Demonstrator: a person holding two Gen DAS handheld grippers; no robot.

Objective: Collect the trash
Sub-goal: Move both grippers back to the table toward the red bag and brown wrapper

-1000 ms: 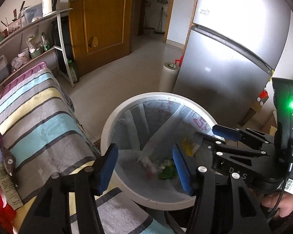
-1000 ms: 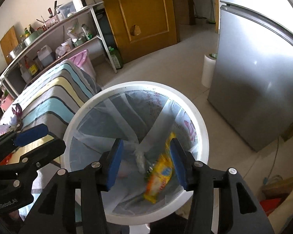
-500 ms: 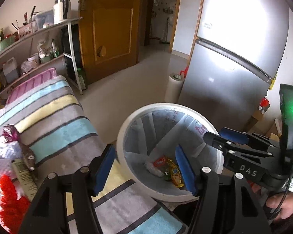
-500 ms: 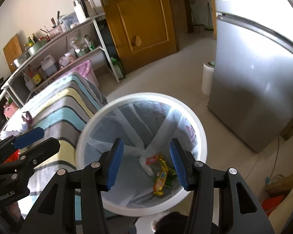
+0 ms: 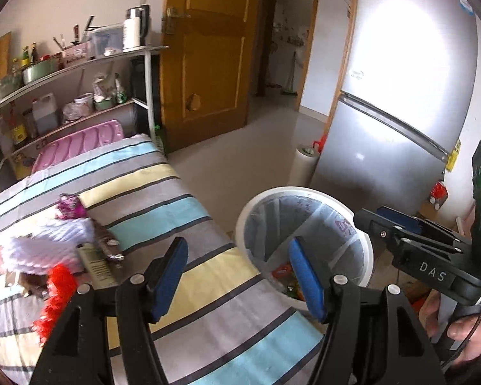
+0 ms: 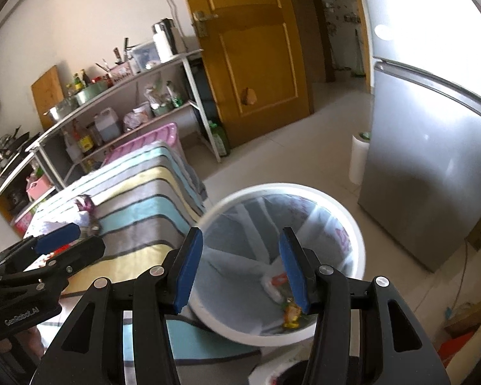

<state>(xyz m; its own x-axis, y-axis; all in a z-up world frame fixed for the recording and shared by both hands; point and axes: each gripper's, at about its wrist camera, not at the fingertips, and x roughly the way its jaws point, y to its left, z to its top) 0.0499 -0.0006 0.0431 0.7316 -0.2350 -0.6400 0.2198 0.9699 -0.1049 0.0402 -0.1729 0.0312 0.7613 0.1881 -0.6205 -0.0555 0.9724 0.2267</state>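
Hovering empty with jaws spread, the left gripper (image 5: 237,276) and right gripper (image 6: 240,266) flank a lined white trash bin (image 6: 359,240) holding wrappers (image 6: 291,314); more litter (image 5: 61,256) lies on the striped tablecloth (image 5: 163,211), likely next.

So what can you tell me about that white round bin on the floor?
The round white plastic bin stands upright on the pale tiled floor, beside the striped cloth-covered table and near the silver fridge. A thin translucent bag lines it. At the bottom lie a few colourful wrappers. Neither tool touches it.
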